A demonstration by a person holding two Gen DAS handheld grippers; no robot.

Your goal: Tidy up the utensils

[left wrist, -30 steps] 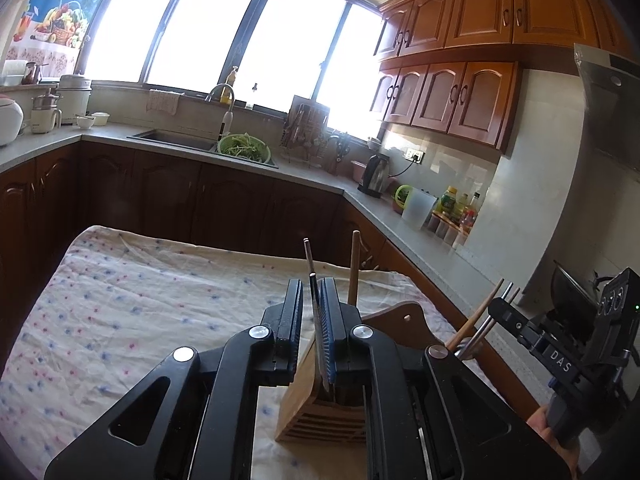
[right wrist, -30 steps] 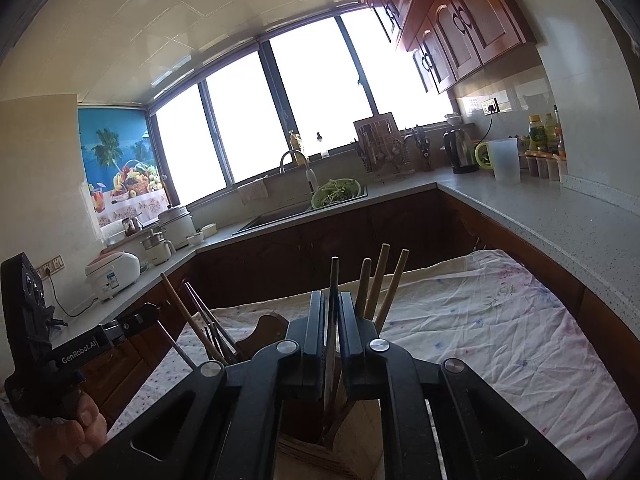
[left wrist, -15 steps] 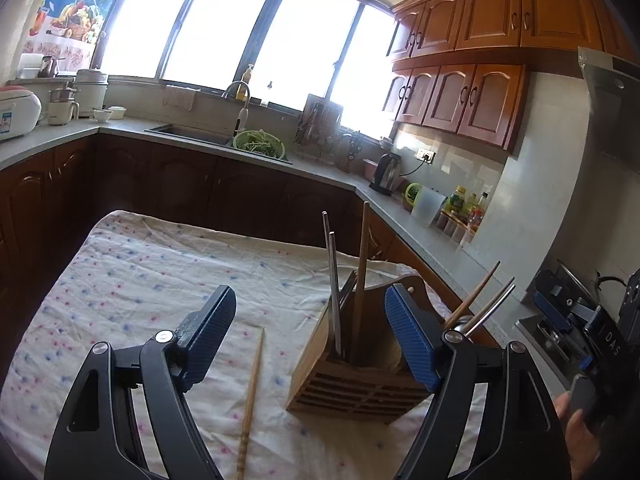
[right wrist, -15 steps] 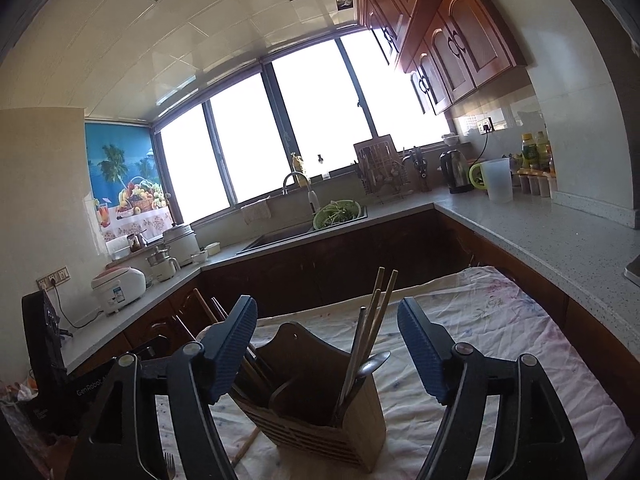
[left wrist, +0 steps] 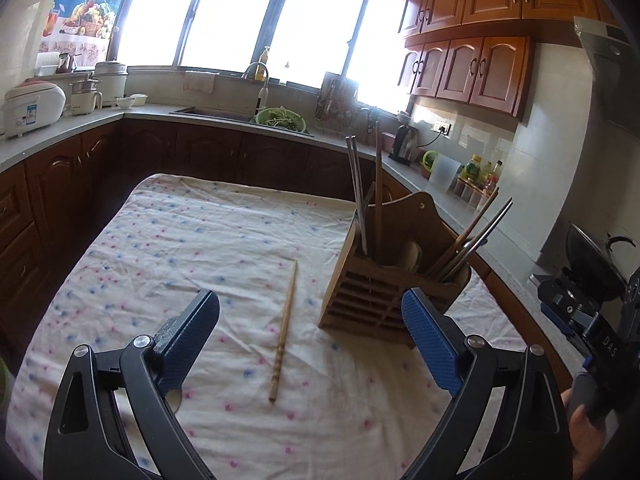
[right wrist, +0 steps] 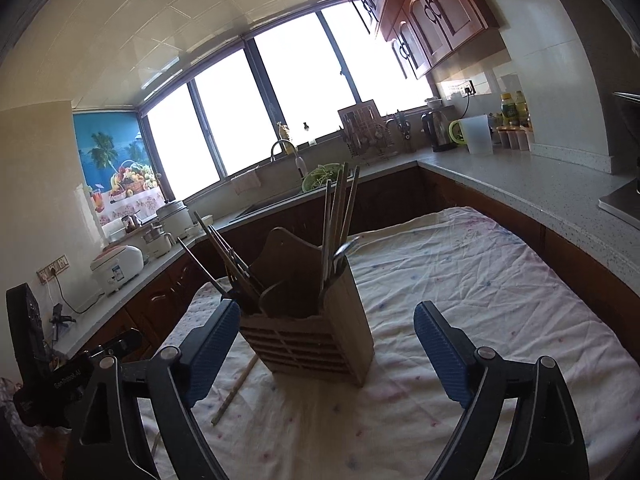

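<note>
A wooden utensil holder [left wrist: 380,292] stands on the floral tablecloth [left wrist: 200,240], with chopsticks [left wrist: 376,184] and metal utensils upright in its compartments. It also shows in the right wrist view [right wrist: 316,328], between the jaws. One wooden chopstick [left wrist: 285,330] lies flat on the cloth left of the holder; its end shows in the right wrist view [right wrist: 234,390]. My left gripper [left wrist: 310,344] is open and empty above the loose chopstick. My right gripper [right wrist: 324,352] is open and empty, just in front of the holder.
Dark kitchen cabinets [left wrist: 200,152] and a grey counter [right wrist: 540,184] surround the table. A sink with a green colander [left wrist: 280,120], a kettle [right wrist: 438,132] and a rice cooker [left wrist: 32,104] stand on the counter. A wok [left wrist: 592,256] sits at the right.
Both grippers were shut on utensils standing in the holder one second ago. Both have opened, let go and drawn back. The utensils stay in the holder.
</note>
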